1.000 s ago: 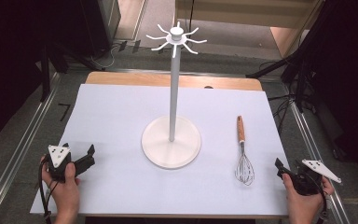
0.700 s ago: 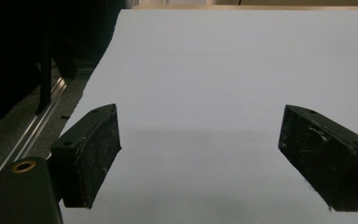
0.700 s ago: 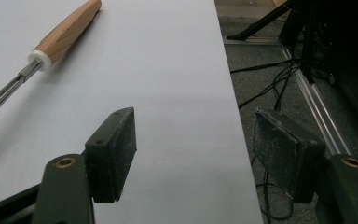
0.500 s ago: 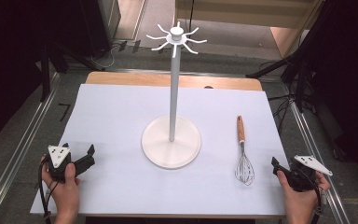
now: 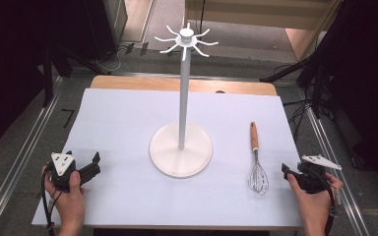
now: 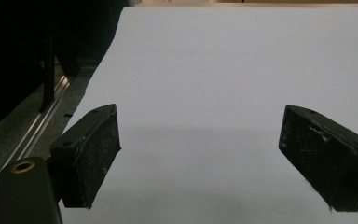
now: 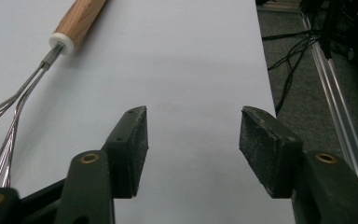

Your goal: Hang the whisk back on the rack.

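Whisk (image 5: 257,161) lies flat on the white table cover (image 5: 128,128), to the right of the hook stand (image 5: 182,98), wood handle pointing away from you, wire head toward you. Your right gripper (image 5: 286,173) sits just beside the wire head, not touching; in the right gripper view the handle (image 7: 78,21) and wires (image 7: 9,121) run off to the jaws' left. Its jaws have just been closing and now stand part-way apart w/ nothing between them, only bare cover. Your left gripper (image 5: 94,164) rests near the front left of the cover, well apart from the whisk, jaws spread wide and empty, as the left gripper view shows. Handling, by judgement: light, top-heavy toward neither end much; wire loops are springy and will squash or slip under the pads, so avoid them. Handle is stiff, round and prob. smooth, so it may roll on contact. Best hold: across the wood handle, approx. mid-length or nearer the white collar, pads square to it. Stand's hooks sit high; expect the whisk to swing if you pinch it at one end.
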`<state>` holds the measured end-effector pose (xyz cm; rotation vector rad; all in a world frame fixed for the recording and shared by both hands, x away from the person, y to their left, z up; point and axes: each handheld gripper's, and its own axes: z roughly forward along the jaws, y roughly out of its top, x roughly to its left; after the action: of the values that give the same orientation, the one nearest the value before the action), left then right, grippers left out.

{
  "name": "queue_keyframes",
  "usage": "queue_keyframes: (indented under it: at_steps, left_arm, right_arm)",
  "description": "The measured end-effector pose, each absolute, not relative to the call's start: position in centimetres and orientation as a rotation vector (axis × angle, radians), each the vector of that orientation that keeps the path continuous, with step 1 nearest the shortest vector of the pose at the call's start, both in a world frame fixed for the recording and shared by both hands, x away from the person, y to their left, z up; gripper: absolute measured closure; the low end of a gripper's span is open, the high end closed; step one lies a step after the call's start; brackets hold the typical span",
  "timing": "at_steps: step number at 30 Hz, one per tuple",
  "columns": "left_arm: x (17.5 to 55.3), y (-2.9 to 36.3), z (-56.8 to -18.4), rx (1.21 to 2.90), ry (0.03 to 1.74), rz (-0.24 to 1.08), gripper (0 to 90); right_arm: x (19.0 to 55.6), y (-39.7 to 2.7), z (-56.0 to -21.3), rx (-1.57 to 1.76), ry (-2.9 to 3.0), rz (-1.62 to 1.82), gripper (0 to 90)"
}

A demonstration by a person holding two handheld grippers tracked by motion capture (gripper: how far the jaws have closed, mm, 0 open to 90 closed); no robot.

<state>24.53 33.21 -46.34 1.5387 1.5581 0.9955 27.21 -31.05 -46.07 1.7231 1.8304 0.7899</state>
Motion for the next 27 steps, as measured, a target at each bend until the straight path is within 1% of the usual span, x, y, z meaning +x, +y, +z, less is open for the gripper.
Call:
queue_keyframes:
  at_steps: [6,8,17,27]
  left_arm:
    - [24.5,33.2,-46.3,1.533,1.552,0.998,13.0]
    - [24.5,33.2,-46.4,1.530,1.551,0.999,13.0]
    - [24.4,33.2,-46.3,1.523,1.551,1.000,13.4]
    - [24.4,33.2,-46.3,1.526,1.550,1.000,13.4]
  right_arm:
    - [28.5,-30.4,-45.3,1.765,1.906,0.779,44.8]
    - [29.0,-30.2,-45.1,1.777,1.937,0.766,46.6]
    - [30.9,-28.6,-44.4,1.797,2.024,0.704,45.9]
    - [32.7,-27.0,-43.5,1.841,2.084,0.706,49.3]
